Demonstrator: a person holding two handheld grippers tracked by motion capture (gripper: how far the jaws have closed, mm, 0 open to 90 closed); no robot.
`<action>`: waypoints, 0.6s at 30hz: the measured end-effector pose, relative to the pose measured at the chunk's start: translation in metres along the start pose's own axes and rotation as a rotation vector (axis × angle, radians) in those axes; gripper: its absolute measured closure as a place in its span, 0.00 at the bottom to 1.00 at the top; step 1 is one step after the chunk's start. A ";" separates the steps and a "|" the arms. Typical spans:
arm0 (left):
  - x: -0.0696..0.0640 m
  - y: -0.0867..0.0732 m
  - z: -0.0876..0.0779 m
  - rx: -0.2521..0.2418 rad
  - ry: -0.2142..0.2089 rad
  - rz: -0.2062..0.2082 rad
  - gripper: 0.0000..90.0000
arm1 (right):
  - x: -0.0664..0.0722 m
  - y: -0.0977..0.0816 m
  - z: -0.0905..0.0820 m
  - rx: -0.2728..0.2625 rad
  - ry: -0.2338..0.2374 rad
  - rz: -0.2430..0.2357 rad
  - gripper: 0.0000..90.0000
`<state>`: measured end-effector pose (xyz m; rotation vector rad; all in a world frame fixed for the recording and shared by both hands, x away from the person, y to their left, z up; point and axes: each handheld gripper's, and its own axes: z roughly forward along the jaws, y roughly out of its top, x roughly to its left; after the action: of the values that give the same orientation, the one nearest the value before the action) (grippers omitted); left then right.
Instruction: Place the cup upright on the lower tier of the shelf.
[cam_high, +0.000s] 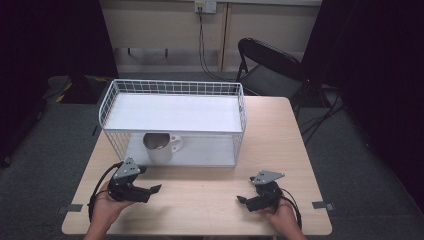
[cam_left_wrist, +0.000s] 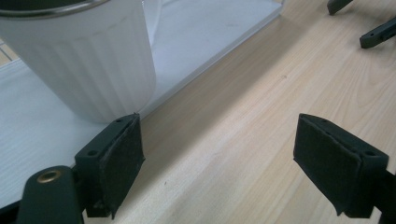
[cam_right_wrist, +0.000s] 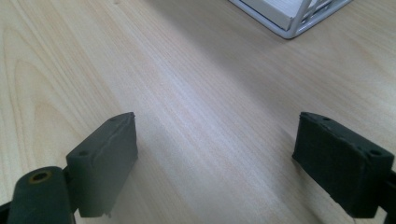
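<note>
- My left gripper (cam_high: 150, 191) rests low on the near left of the pale wood desk (cam_high: 280, 145), jaws spread wide and holding nothing, pointing toward the middle of the desk.
- My right gripper (cam_high: 241, 200) sits on the near right, jaws likewise wide apart and empty, pointing back toward the left one; the two are well apart.
- A white wire rack (cam_high: 172, 120) with two shelves stands across the far half of the desk.
- A white ribbed mug (cam_high: 159, 147) stands upright on the rack's lower shelf, near its left end, handle turned to the right.
- In the left gripper view the mug (cam_left_wrist: 88, 60) looms just beyond my left-hand jaw, at the shelf's front edge, not between the jaws.
- In the right gripper view only bare wood lies between my jaws, with a corner of the rack (cam_right_wrist: 299, 18) further off.
- A black folding chair (cam_high: 270, 70) stands behind the desk's far right corner.
</note>
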<state>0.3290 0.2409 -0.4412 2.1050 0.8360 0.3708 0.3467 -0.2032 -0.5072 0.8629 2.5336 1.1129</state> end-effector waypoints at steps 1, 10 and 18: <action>0.001 -0.001 0.000 0.003 0.000 -0.001 0.17 | 0.000 0.000 0.000 0.000 0.000 0.000 0.14; 0.009 -0.013 -0.007 0.001 0.000 -0.025 0.17 | 0.000 0.000 0.000 0.000 0.000 0.001 0.14; 0.015 -0.022 -0.013 -0.001 0.003 -0.036 0.17 | 0.000 0.000 0.000 0.002 -0.001 0.001 0.14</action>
<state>0.3239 0.2685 -0.4513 2.0866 0.8736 0.3549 0.3467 -0.2032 -0.5071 0.8647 2.5341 1.1102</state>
